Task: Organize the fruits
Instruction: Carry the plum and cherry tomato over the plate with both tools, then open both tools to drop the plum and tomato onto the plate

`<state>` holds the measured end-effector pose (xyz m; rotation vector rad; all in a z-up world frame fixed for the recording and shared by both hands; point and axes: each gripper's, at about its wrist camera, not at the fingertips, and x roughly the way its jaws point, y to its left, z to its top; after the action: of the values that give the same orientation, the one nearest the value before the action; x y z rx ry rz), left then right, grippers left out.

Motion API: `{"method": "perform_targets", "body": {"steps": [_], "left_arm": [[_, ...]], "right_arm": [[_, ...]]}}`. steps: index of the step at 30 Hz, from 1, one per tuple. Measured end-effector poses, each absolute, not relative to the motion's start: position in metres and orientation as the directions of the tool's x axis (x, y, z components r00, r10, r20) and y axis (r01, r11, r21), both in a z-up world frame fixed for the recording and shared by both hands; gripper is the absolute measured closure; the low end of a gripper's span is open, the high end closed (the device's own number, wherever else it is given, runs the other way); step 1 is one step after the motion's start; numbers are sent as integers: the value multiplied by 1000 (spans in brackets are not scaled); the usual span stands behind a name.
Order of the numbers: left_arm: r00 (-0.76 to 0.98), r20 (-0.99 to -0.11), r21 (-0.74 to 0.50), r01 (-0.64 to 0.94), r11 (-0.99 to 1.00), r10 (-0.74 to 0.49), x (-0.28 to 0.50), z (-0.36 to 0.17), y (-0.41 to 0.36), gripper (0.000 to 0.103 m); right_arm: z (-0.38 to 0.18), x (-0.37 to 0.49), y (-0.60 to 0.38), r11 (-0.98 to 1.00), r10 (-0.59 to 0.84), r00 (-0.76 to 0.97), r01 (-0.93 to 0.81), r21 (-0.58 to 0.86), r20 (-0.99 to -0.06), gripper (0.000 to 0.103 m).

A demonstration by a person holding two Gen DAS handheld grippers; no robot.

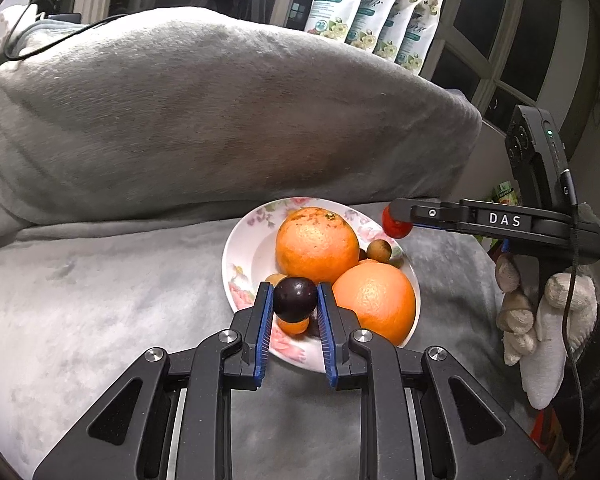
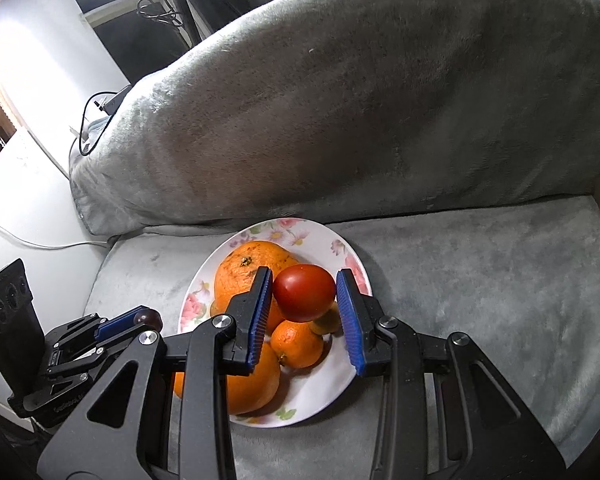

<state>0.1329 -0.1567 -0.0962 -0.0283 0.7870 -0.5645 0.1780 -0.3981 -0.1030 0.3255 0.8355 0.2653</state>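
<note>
there was one flowered plate (image 1: 236,276) on the grey sofa seat. on it lay two large oranges, one (image 1: 317,245) toward twelve o'clock and one (image 1: 374,301) toward four o'clock in the left wrist view. one small mandarin (image 2: 297,343) sat among them. at least two small brownish round fruits showed, one (image 1: 380,250) at the plate's two o'clock rim and one (image 1: 276,279) near nine o'clock; more may have been hidden. one dark plum (image 1: 294,299) and one red tomato (image 2: 304,293) were held above the plate. two grippers were in view, the left gripper (image 1: 294,300) and the right gripper (image 2: 304,300). four flowered pouches (image 1: 374,16) stood at one o'clock behind the one grey cushion (image 1: 220,120).
</note>
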Motion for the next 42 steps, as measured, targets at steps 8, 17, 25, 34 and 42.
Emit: {"method": "perform_targets", "body": {"steps": [8, 17, 25, 34, 42], "left_arm": [[572, -653, -229, 474, 850, -496, 135, -94, -160, 82], [580, -645, -225, 479, 849, -498, 132, -90, -160, 82], [587, -636, -222, 482, 847, -501, 128, -86, -163, 72], [608, -621, -204, 484, 851, -495, 120, -78, -163, 49], [629, -609, -192, 474, 859, -483, 108, -72, -157, 32]], "right_arm": [[-102, 179, -394, 918, 358, 644, -110, 381, -677, 68], [-95, 176, -390, 914, 370, 655, -132, 383, -659, 53], [-88, 170, -385, 917, 371, 663, -150, 370, -650, 53], [-74, 156, -381, 931, 343, 695, -160, 328, -632, 29], [-64, 141, -373, 946, 306, 722, -160, 281, -620, 23]]}}
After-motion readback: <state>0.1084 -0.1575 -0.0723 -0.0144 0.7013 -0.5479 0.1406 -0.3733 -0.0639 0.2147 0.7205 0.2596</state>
